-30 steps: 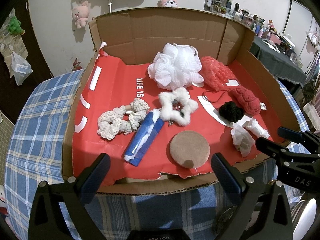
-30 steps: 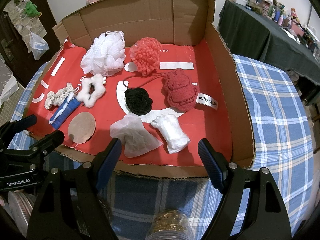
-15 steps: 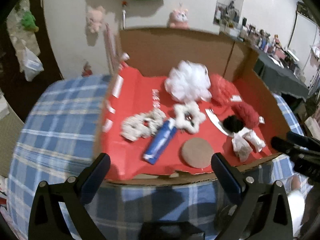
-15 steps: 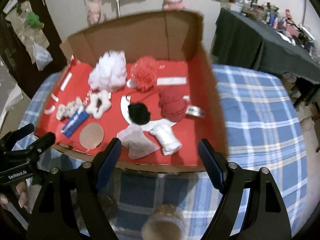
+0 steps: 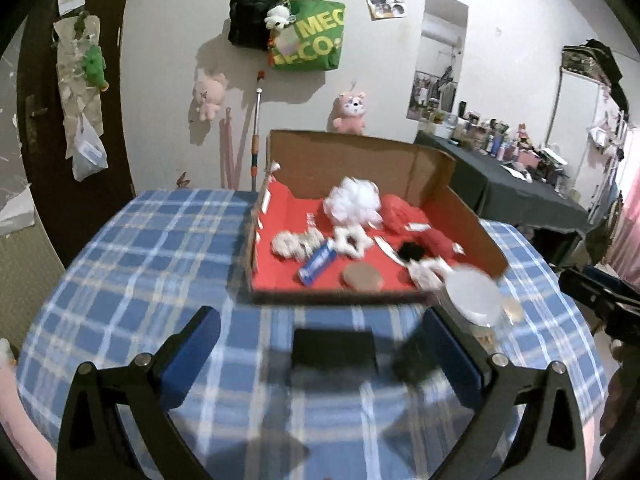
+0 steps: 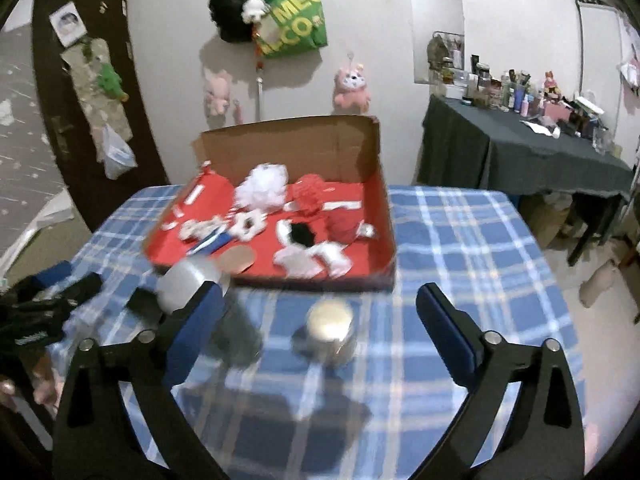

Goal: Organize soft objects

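Note:
A cardboard box [image 5: 352,160] with a red lining stands on the blue plaid table [image 5: 140,264]. Inside lie a white mesh pouf [image 5: 352,200], a red pouf [image 5: 400,214], a white star scrunchie [image 5: 352,240], a cream scrunchie [image 5: 296,242], a blue pack [image 5: 318,266], a tan round pad [image 5: 360,278], a black pom [image 5: 412,252] and crumpled white bags [image 6: 312,258]. My left gripper [image 5: 320,340] hangs open over the cloth, short of the box, holding nothing. My right gripper [image 6: 322,304] is opening, its pads touching nothing; a gold-lidded jar [image 6: 330,320] stands on the table below the gap.
A pale-lidded jar [image 5: 474,294] and a flat black object [image 5: 334,348] sit on the cloth in front of the box. A dark-draped side table [image 6: 520,152] with bottles stands at the right. Plush toys and a green bag [image 5: 308,36] hang on the wall.
Both grippers have pulled back and up from the box, which now looks smaller and farther. The jars in front of it have come into view. The right jaws stand wider.

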Motion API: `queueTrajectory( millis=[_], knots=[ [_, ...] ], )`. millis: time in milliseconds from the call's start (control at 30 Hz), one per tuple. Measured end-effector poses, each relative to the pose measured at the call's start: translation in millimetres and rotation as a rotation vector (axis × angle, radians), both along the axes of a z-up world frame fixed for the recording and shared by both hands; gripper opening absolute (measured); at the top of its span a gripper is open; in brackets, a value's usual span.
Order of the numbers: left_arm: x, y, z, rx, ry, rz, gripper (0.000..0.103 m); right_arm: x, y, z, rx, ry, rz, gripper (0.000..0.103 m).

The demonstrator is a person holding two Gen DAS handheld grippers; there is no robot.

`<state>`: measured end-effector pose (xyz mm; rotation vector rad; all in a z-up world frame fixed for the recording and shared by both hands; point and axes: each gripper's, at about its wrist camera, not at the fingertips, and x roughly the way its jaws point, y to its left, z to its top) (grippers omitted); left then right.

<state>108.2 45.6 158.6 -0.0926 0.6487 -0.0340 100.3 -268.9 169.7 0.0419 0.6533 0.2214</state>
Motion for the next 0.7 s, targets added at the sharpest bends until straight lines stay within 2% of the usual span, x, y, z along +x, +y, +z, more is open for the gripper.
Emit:
queueTrajectory(
  millis=[133,233,300,367,500,700],
  knots=[
    [-34,-11,-25,-0.005,0.004,-0.023,0.103,-32,4,-31,-0.001,0.009,-0.007,0.101],
    [-48,-21,-52,0.001,0.037,-0.038,0.103,-39,9,-60,-0.041,0.041,-0.02,0.101],
    [-51,-28,-67,0.006,0.064,-0.05,0.103,-35,10,-83,-0.026,0.095,-0.016,0.101],
    [-49,-36,-86,0.021,0.098,-0.067,0.103,-29,9,-98,-0.011,0.135,-0.019,0.101],
    [-39,-44,-115,0.036,0.161,-0.059,0.103,-19,11,-121,-0.044,0.169,-0.04,0.101],
    [-26,-48,-135,0.056,0.204,-0.049,0.103,-11,15,-139,-0.088,0.199,-0.051,0.101]
  ],
)
